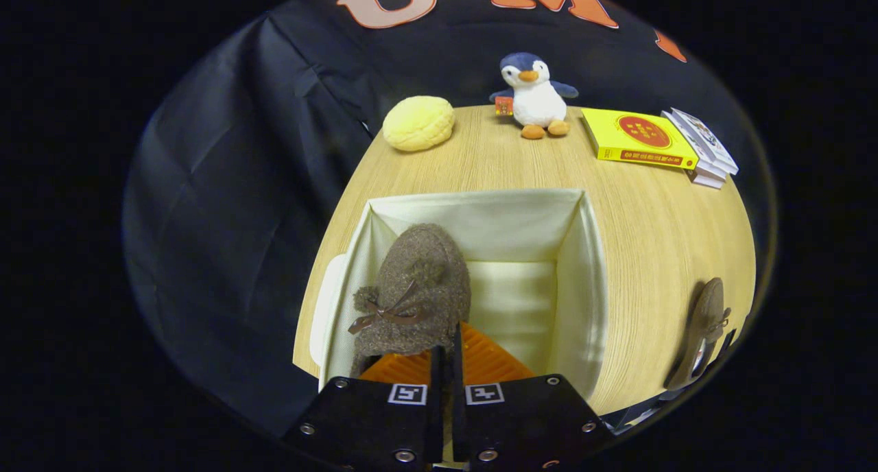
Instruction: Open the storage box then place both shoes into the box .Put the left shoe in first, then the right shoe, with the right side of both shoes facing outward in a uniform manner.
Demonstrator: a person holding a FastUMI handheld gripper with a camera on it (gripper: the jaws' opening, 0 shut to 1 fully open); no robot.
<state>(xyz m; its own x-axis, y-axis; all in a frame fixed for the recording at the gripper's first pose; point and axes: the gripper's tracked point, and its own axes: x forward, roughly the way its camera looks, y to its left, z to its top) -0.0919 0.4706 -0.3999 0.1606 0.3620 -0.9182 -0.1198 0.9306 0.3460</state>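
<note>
The storage box [579, 266] stands open on the wooden table [651, 239], its pale cloth lining showing and no lid over its mouth, so the opening step looks done. A brown fuzzy shoe [415, 290] with a small bow hangs over the box's left half, toe pointing toward the box's far wall, already down between the walls. The gripper [446, 352] has its fingers drawn nearly together on the heel end of that shoe; they appear to pinch its back edge, though the contact itself is hidden behind the fingers, so the hold is a judgement rather than a certainty. This would be the first shoe going in, not yet released. The second shoe [703, 331] lies on the table well to the right of the box, still to be fetched and set in beside the first, facing the same way. Beyond the box's far wall sit a yellow bun-shaped cushion [418, 122], a plush penguin [536, 96], and a yellow book [638, 139] beside some white packs [706, 149].
</note>
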